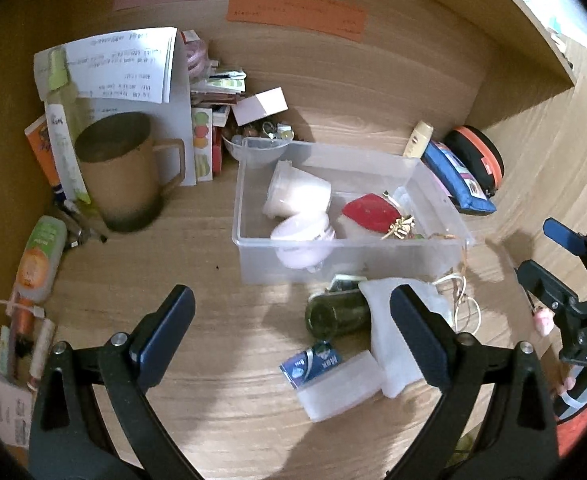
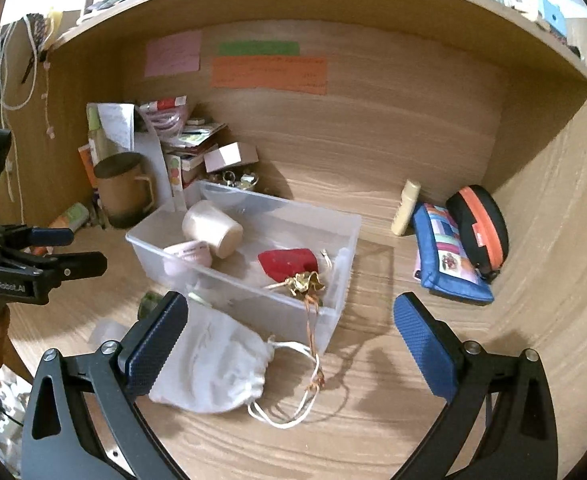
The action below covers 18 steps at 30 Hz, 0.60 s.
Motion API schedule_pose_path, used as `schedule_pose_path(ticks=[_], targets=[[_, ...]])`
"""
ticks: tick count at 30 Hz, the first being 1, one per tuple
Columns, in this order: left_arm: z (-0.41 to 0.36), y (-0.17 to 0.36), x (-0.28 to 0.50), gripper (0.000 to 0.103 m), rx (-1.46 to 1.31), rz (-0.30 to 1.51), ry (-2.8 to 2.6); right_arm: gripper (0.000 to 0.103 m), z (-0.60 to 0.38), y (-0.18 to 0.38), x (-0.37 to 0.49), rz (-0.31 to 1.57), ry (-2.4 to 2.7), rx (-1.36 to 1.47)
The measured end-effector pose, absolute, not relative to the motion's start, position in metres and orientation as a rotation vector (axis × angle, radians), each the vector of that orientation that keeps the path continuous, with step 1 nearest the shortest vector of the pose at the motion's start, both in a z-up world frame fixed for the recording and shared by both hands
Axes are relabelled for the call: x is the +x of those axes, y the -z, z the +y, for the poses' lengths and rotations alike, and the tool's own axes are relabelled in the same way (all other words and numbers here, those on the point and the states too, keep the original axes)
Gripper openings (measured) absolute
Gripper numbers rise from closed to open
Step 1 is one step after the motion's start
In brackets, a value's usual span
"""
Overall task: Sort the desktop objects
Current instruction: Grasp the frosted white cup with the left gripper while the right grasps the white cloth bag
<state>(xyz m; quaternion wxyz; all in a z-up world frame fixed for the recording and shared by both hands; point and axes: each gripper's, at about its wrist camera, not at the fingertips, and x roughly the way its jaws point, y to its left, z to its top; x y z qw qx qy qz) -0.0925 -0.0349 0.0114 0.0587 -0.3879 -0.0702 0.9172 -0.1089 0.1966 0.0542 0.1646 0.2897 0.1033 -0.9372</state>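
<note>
A clear plastic bin (image 1: 253,256) (image 2: 333,304) sits mid-desk. It holds two white jars (image 1: 297,192) (image 2: 213,228), a red pouch (image 1: 369,210) (image 2: 287,262) and a gold ornament (image 1: 401,228) (image 2: 305,282). In front of it lie a white drawstring bag (image 2: 213,364) (image 1: 389,344), a dark green bottle (image 1: 333,314), a blue tissue pack (image 1: 313,362) and a white box (image 1: 337,392). My left gripper (image 1: 293,332) is open above the desk before the bin. My right gripper (image 2: 289,344) is open over the bag's cords and shows in the left wrist view (image 1: 549,268).
A brown mug (image 1: 121,168) (image 2: 123,188), papers (image 1: 121,64) and small boxes stand at the back left. A blue pouch (image 2: 449,260) (image 1: 457,180), a black-orange case (image 2: 481,228) (image 1: 481,156) and a cream tube (image 2: 405,208) lie at the right. Tubes (image 1: 39,260) lie along the left wall.
</note>
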Motion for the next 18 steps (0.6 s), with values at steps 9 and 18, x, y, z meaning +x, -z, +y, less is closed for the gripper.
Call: schedule_pose_path(ticks=[9,18], targets=[[-0.022,0.011,-0.081,0.099,-1.206,-0.198,-2.754,0.103,0.183,-0.025,-0.096,0.317,2.633,0.893],[-0.012,0.032,-0.078,0.099,-1.247,-0.25,-2.673,0.103,0.177,-0.001,-0.093,0.364,2.602,0.954]])
